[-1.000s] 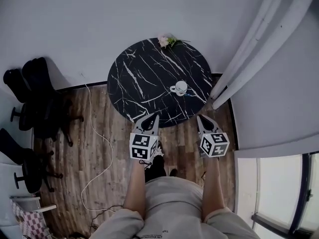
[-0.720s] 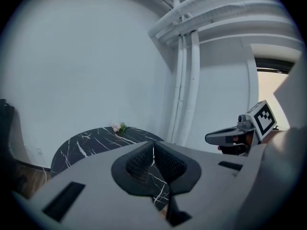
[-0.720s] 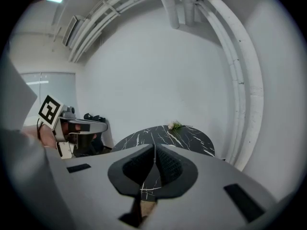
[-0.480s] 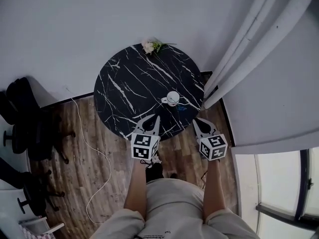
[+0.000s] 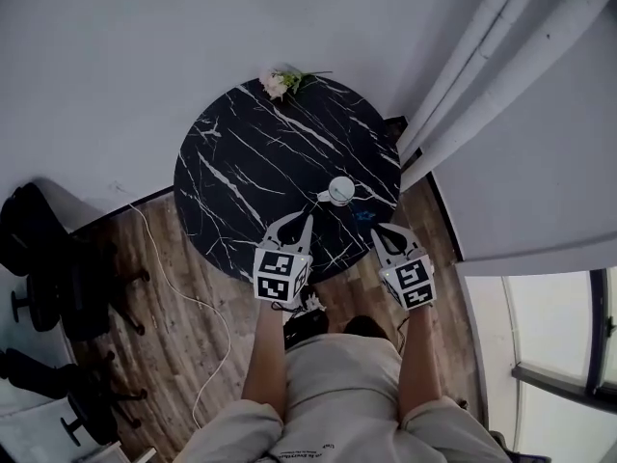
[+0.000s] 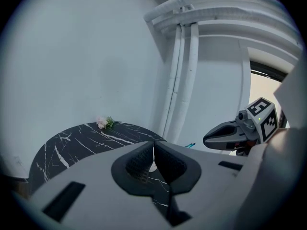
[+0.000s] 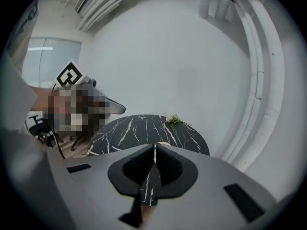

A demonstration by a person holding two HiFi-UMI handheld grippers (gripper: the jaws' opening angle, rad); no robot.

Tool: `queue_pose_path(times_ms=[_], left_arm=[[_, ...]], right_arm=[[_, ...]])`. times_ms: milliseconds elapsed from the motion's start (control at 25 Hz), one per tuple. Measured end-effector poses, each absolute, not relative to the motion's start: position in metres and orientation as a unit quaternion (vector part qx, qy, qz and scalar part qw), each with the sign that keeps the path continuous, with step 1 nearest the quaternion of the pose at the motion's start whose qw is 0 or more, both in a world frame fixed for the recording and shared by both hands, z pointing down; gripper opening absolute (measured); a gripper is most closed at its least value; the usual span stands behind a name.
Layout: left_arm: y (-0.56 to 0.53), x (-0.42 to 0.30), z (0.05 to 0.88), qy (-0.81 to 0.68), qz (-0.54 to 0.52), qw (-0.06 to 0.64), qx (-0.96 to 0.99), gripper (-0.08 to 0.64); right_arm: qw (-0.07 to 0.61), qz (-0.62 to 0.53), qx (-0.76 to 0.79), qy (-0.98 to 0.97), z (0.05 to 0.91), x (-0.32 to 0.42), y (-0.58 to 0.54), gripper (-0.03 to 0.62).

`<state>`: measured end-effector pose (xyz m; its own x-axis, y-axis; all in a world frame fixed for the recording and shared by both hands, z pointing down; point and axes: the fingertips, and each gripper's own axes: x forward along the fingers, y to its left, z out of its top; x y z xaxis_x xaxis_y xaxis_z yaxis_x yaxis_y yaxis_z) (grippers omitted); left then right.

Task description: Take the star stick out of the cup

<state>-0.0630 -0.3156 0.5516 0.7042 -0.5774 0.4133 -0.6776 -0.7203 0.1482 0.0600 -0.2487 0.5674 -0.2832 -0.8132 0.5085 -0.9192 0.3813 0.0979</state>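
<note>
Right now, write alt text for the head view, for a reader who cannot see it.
Seen from above, a person holds the left gripper and right gripper, both shut and empty, at the near edge of a round black marble table. A white cup stands on it ahead of the grippers, and flowers lie at its far edge.

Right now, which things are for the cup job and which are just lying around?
For the job: cup; blue thing near it, maybe the stick; left hand-held gripper; right hand-held gripper.
Just there: flowers; office chairs; curtain.
</note>
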Motion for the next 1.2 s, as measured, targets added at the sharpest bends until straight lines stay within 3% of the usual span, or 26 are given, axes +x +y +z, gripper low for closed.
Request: queue_pose_path(times_ms=[240,880,1200], left_arm=[[-0.339,-0.065,0.566,-0.338,0.164,0.161,0.913,0.023],[-0.351,-0.028,0.569,-0.301,0.179,0.154,0.924,0.023],[-0.349,-0.025,0.574,-0.29,0.187,0.151,0.926,0.023]], right_arm=[[0.301,0.075,0.543,-0.78,0.581,0.054,-0.254,0.04],[0.306,0.065,0.525,-0.792,0.577,0.071,-0.265,0.043],[0.357,0.048,0.501,-0.787,0.588,0.061,-0.272,0.115]])
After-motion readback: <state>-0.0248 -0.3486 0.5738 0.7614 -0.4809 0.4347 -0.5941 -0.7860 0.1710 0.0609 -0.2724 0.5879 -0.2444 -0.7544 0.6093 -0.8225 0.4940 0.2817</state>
